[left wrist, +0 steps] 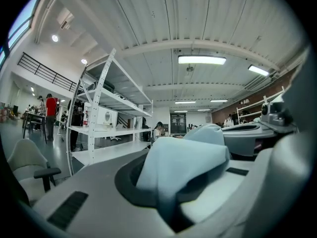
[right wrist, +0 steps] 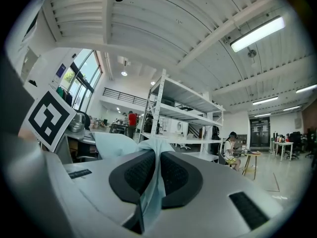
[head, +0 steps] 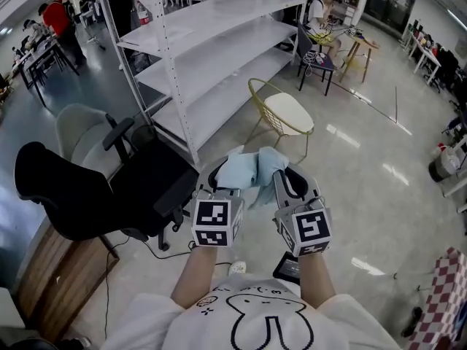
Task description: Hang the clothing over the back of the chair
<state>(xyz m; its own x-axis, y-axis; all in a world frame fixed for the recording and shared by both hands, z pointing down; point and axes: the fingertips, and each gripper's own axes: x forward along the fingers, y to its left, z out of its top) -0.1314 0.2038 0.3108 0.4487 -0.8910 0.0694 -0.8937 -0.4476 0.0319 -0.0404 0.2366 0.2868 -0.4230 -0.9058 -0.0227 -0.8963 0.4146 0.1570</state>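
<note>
White rabbit-print T-shirt (head: 263, 319); grey left claw (head: 221, 175) and right claw (head: 292, 178) bear black-and-white marker cubes (head: 217, 222) (head: 305, 229).

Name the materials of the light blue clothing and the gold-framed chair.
The light blue clothing looks like soft, matte fabric, judging by its limp folds. The gold-framed chair has a thin, shiny wire frame, likely metal; its cream seat looks smooth, whether padded or plastic is unclear.
</note>
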